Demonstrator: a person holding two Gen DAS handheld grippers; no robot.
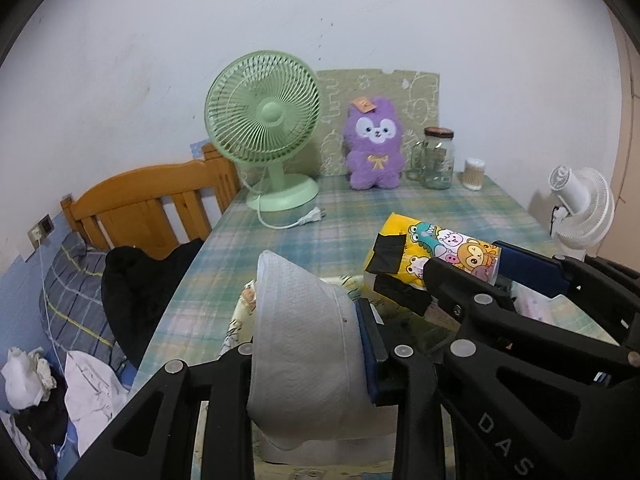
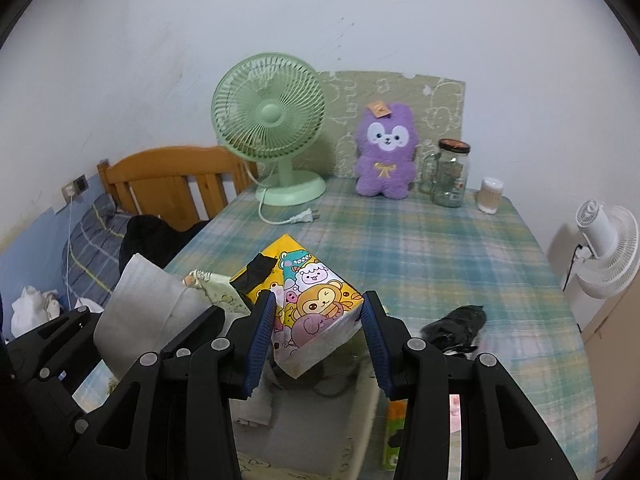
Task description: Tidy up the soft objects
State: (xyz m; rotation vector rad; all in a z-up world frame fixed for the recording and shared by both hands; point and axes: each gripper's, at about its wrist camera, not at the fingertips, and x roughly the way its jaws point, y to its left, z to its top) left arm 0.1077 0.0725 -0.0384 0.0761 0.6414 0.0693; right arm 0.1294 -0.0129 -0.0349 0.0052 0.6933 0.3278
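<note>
My left gripper (image 1: 308, 344) is shut on a white paper-towel pack (image 1: 308, 340) and holds it above the table's near edge; the pack also shows in the right wrist view (image 2: 140, 308). My right gripper (image 2: 320, 320) is shut on a yellow cartoon-print tissue pack (image 2: 312, 304), held above a pale fabric bin (image 2: 320, 424). In the left wrist view the right gripper (image 1: 460, 276) and tissue pack (image 1: 440, 248) sit to the right. A purple plush toy (image 2: 386, 152) sits upright at the back of the table.
A green desk fan (image 2: 272, 128) with its loose plug (image 2: 304, 216) stands back left. A glass jar (image 2: 452, 172), a glass mug (image 2: 426, 176) and a cotton-swab tub (image 2: 491, 195) stand back right. A black object (image 2: 460, 326) lies right of the bin. A wooden bed headboard (image 2: 172, 184) is left, a white fan (image 2: 608, 248) right.
</note>
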